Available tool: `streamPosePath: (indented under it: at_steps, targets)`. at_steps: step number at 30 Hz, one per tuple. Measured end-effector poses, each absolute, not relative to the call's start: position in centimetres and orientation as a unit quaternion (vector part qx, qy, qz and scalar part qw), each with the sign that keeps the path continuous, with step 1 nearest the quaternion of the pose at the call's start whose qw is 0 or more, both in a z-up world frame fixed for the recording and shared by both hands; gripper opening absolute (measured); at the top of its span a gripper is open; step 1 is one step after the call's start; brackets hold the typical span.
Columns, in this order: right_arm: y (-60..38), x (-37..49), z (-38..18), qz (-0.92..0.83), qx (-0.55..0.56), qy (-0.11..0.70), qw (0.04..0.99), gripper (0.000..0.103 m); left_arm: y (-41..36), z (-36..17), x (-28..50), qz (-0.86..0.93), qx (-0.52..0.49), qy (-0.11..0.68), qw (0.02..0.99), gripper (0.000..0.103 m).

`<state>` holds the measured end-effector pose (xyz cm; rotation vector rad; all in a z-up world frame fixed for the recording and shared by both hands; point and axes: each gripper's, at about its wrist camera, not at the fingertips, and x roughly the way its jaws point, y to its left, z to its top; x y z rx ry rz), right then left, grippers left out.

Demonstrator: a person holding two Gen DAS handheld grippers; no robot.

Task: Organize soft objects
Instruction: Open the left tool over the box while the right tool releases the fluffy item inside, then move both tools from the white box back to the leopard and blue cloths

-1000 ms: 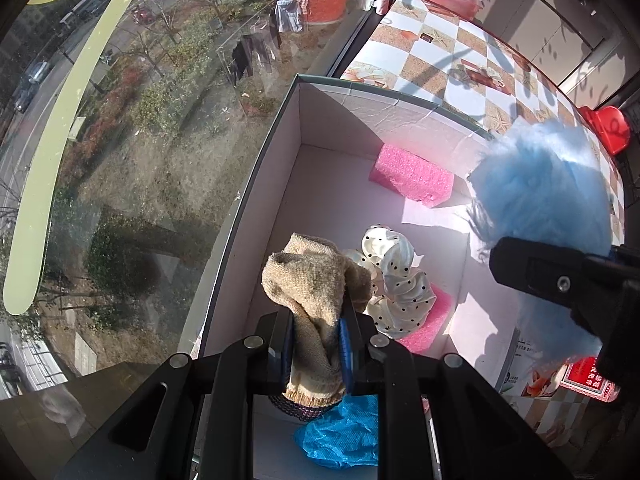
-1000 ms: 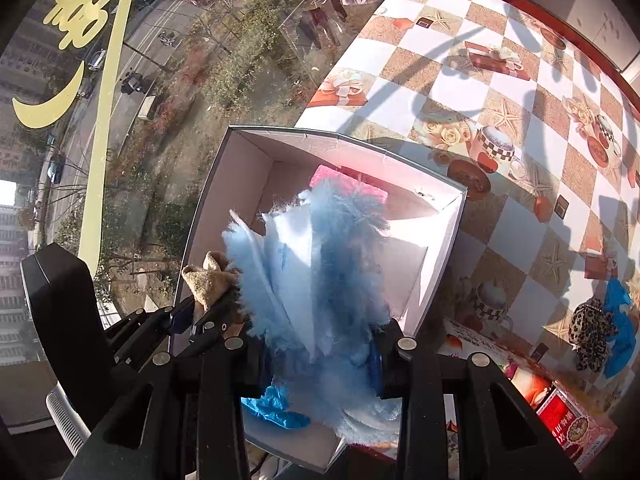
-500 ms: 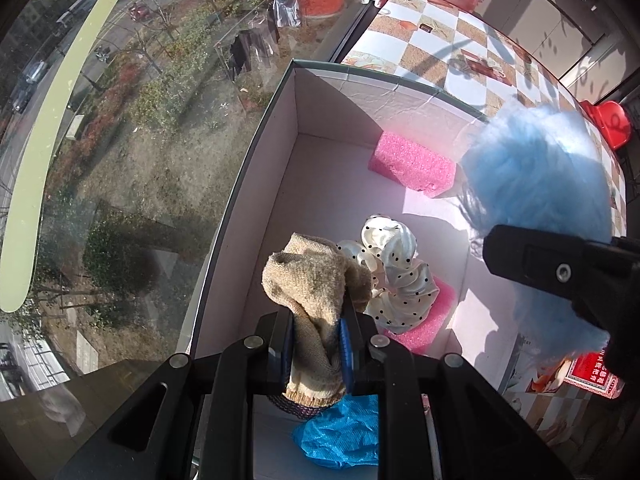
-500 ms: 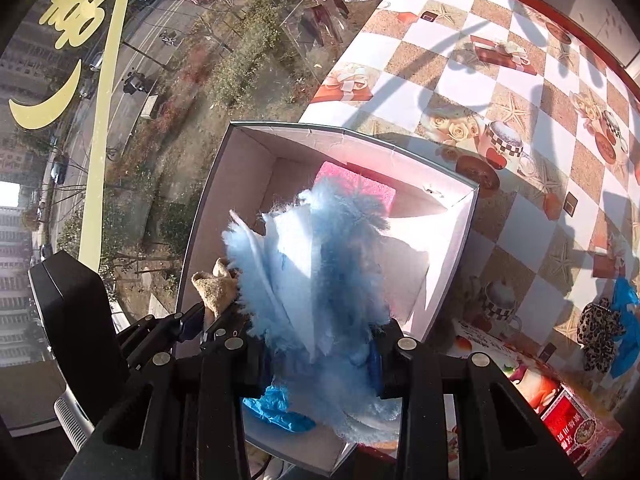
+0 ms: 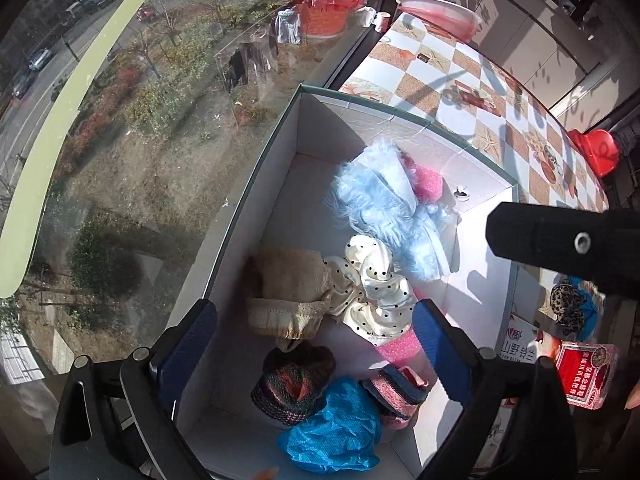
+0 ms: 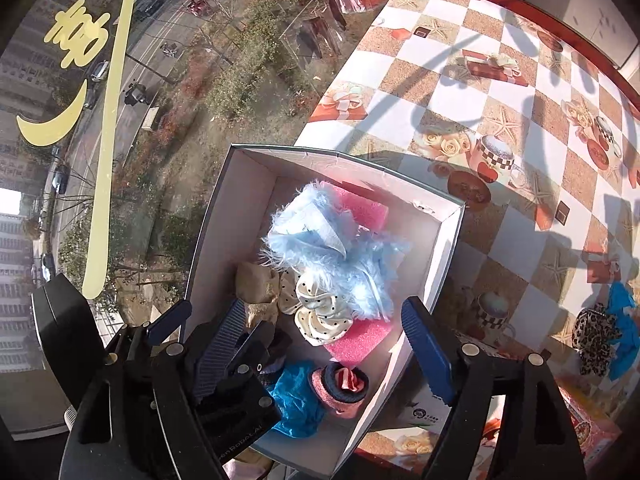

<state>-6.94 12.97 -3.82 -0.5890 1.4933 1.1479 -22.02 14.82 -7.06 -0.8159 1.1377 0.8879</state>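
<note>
Both grippers' jaws, just opened, hang empty over the white cardboard box (image 5: 472, 168) (fluffy pale-blue cloth (image 5: 384, 208) and beige knitted sock (image 5: 290, 292) inside).

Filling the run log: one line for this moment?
left gripper: open, just released beige sock | right gripper: open, just released blue fluffy item | both in box

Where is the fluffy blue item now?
In both wrist views, the fluffy blue item lies inside the white box, partly over the pink foam, touching the polka-dot cloth.
</note>
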Motion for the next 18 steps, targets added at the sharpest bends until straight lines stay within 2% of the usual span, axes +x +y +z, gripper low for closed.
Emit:
streamPosePath:
  at_steps: [18]
  targets:
    - [10.9,-5.0,-1.9,0.482,-0.225,0.631,0.565,0.082,14.4,-4.8,-20.1,0.391,-0.342,0.495,0.696,0.103]
